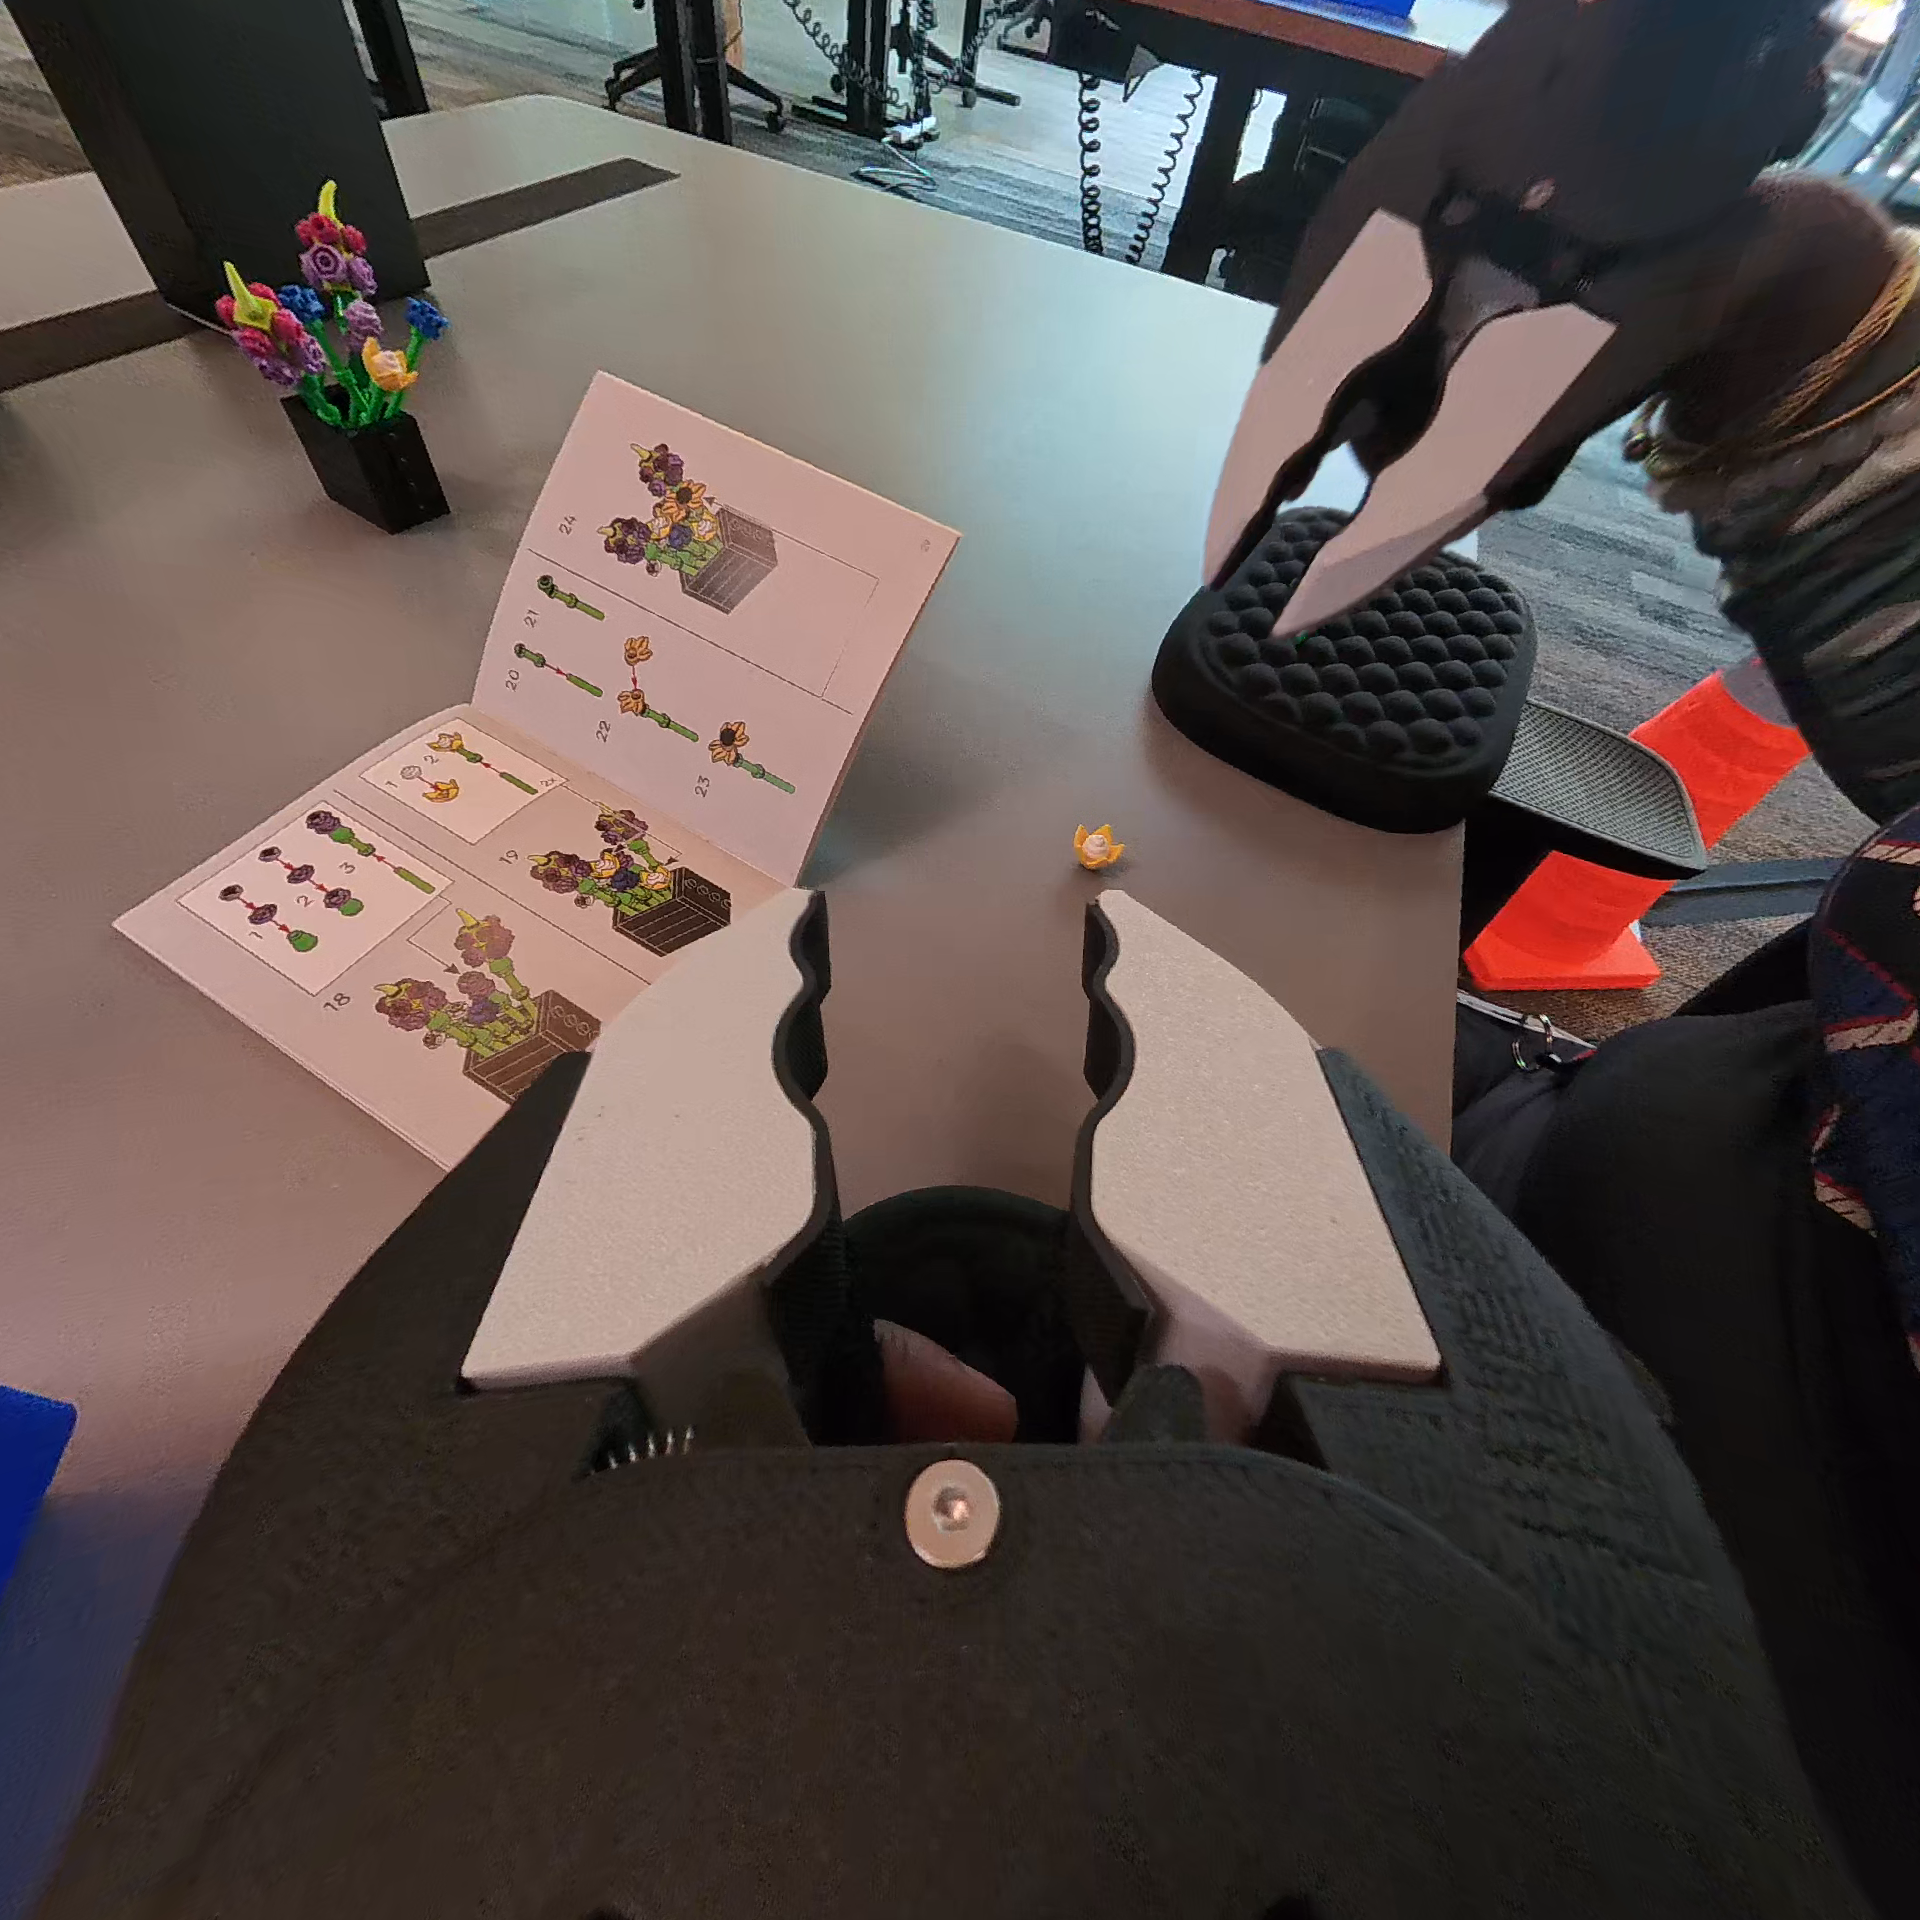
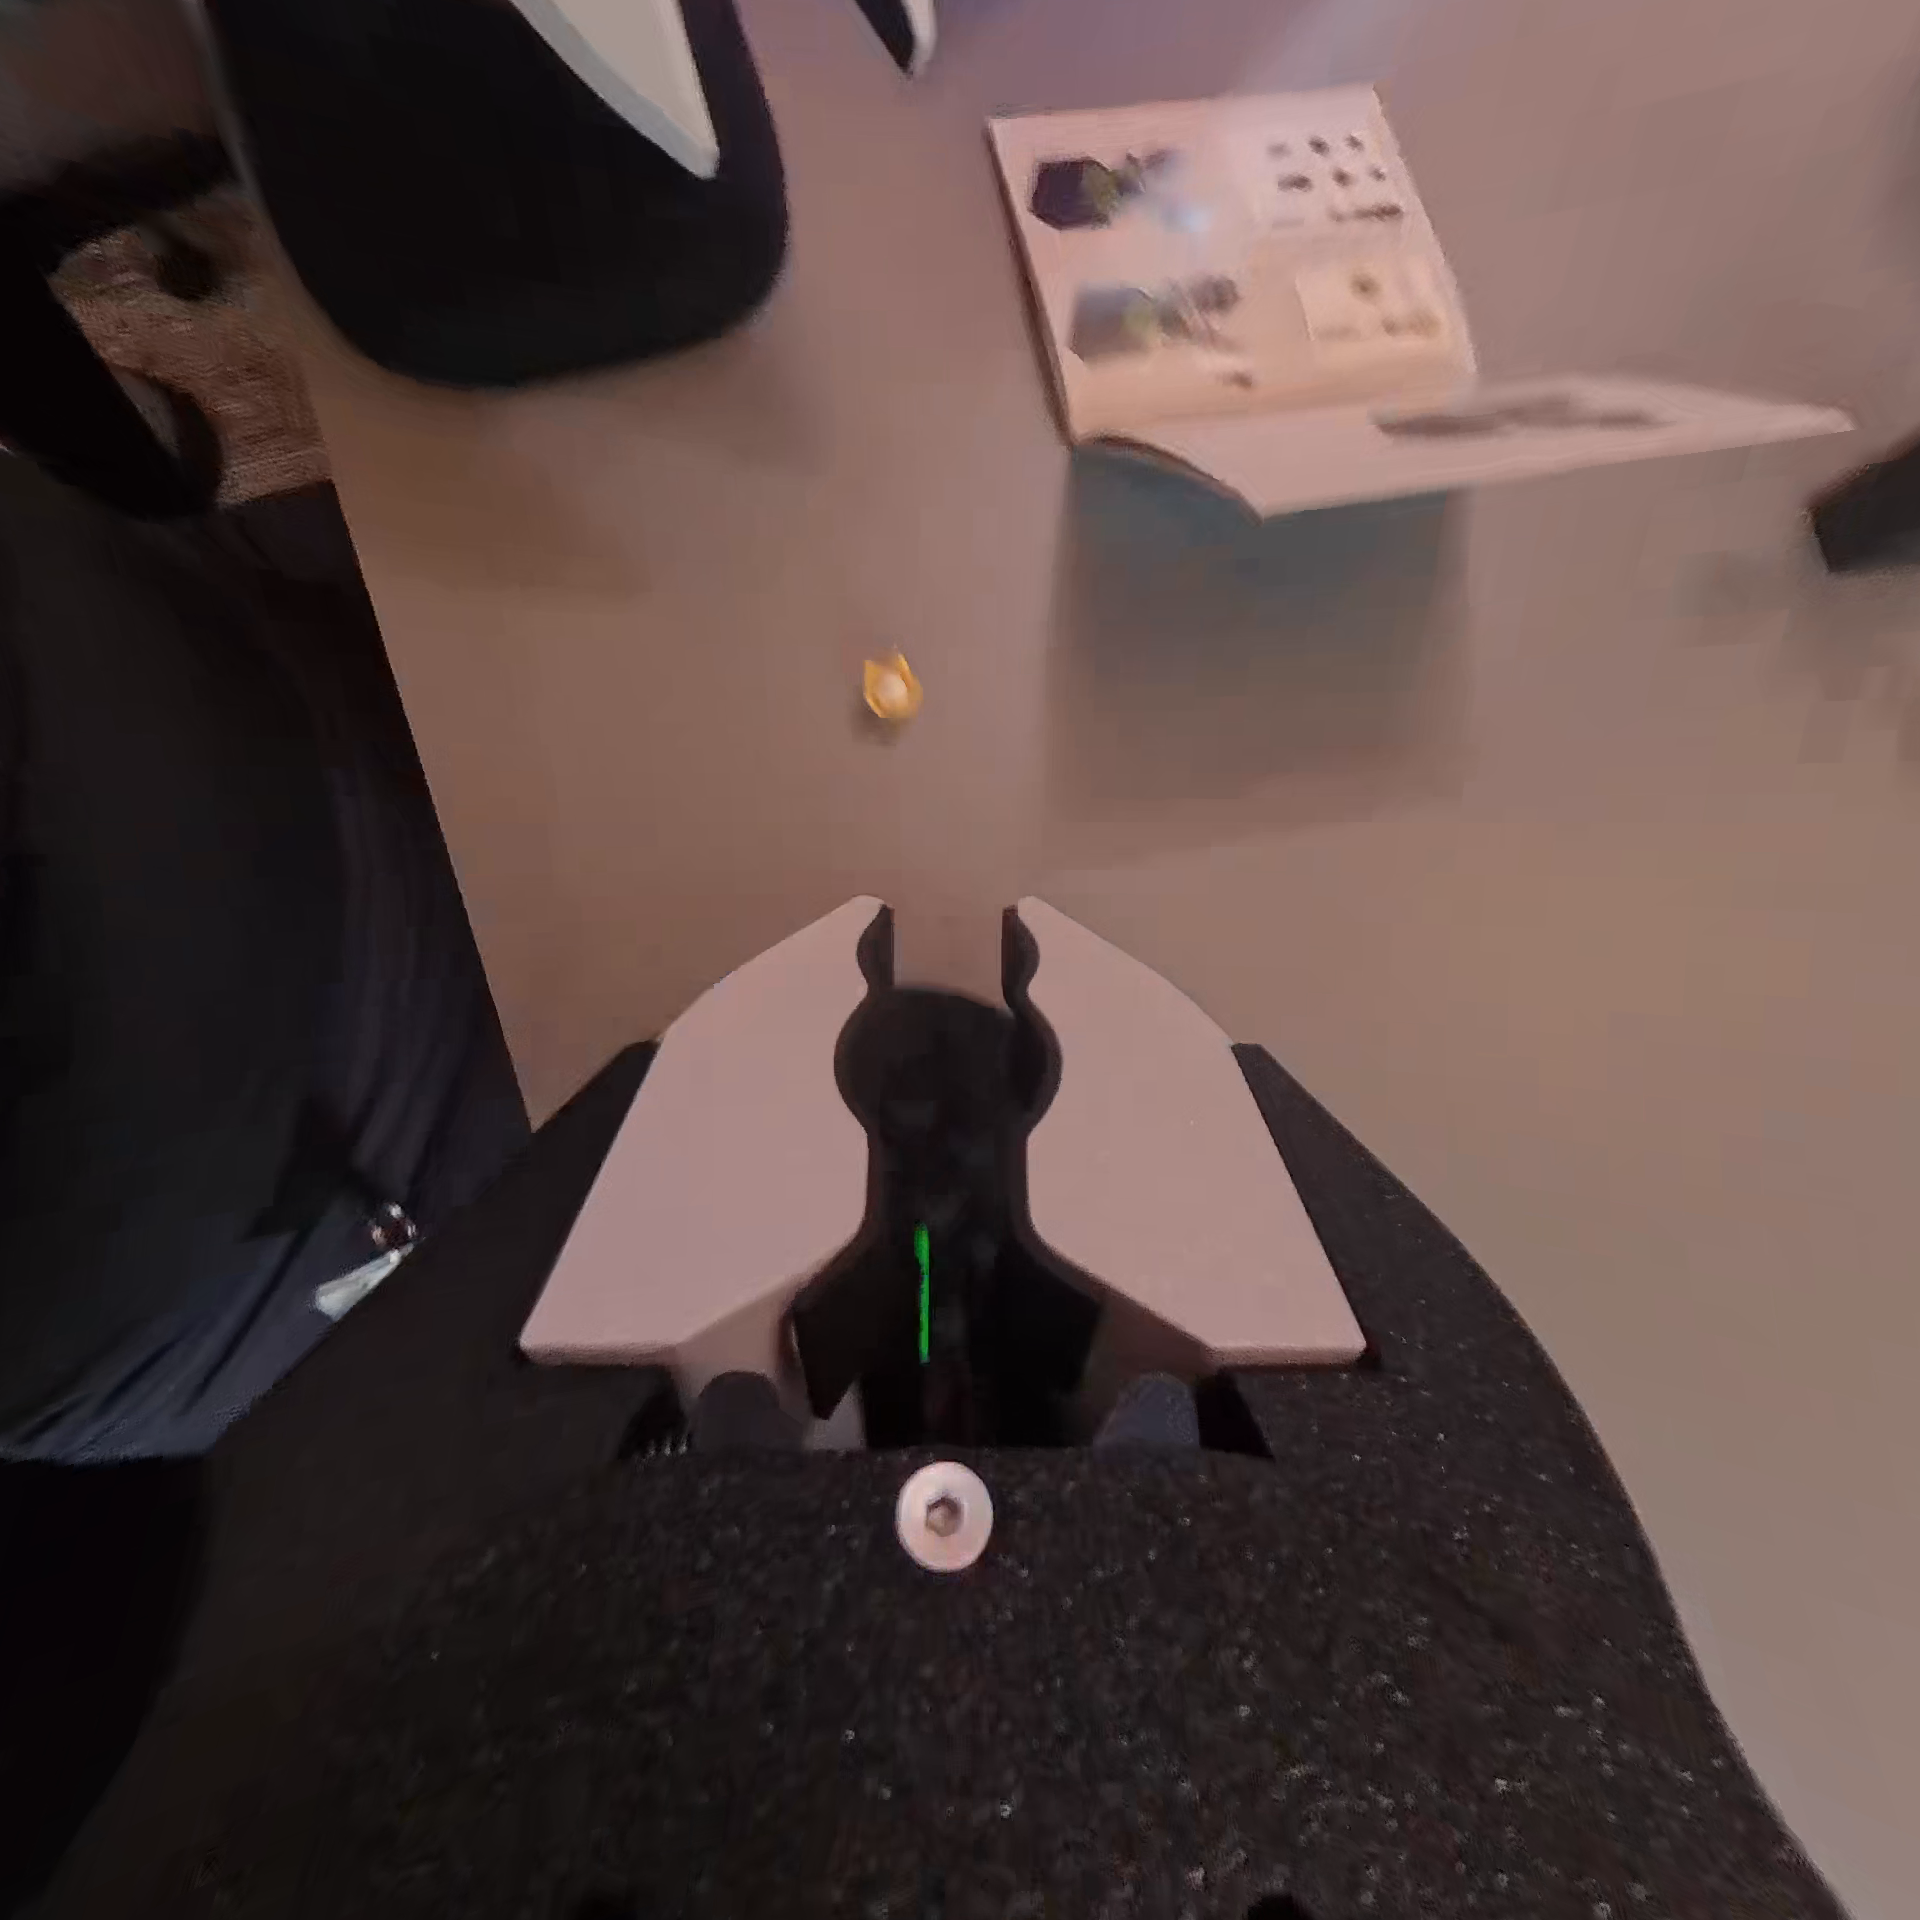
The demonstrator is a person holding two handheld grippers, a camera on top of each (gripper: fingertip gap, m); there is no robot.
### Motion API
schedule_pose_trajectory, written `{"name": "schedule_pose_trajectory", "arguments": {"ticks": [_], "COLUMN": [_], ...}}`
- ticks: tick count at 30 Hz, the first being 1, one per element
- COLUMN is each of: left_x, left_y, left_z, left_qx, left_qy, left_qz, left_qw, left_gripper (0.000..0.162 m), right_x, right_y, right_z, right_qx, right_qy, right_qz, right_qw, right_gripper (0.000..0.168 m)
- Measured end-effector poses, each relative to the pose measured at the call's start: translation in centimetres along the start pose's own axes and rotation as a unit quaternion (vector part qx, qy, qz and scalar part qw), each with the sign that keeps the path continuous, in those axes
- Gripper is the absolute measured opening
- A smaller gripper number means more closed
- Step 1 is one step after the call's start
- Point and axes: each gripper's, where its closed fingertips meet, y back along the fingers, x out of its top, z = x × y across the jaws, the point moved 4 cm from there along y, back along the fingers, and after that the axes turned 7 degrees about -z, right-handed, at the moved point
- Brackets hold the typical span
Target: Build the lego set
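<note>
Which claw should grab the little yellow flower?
Probably the left claw: it is open, empty and right beside the yellow flower. The right claw hangs over the black pad and seems to pinch a green stem.

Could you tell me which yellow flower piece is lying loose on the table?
The small yellow flower head just ahead of the left gripper; the other yellow bloom sits in the bouquet.
</note>
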Motion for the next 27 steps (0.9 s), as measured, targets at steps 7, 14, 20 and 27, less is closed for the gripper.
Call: {"name": "schedule_pose_trajectory", "arguments": {"ticks": [7,14,20,27], "left_x": [-0.4,-0.8,-0.8,2.6], "left_y": [-0.6,-1.2,-1.5,-2.3], "left_z": [0.6,1.4,2.8,4.1], "left_qx": [-0.005,-0.005,0.04,0.139], "left_qy": [-0.027,-0.072,-0.179,-0.261], "left_qz": [-0.029,-0.061,-0.067,0.069], "left_qw": [0.999,0.995,0.981,0.953], "left_gripper": [0.046,0.045,0.045,0.045], "right_x": [2.1,3.0,3.1,7.1], "right_y": [-5.7,-6.9,-7.2,-3.9], "right_z": [-1.0,-1.1,-0.8,-0.5], "right_qx": [0.032,0.025,0.05,0.134], "right_qy": [0.041,0.056,0.025,-0.107], "right_qz": [-0.009,-0.004,0.002,0.175], "right_qw": [0.999,0.998,0.998,0.97], "right_gripper": [0.028,0.022,0.015,0.014]}}
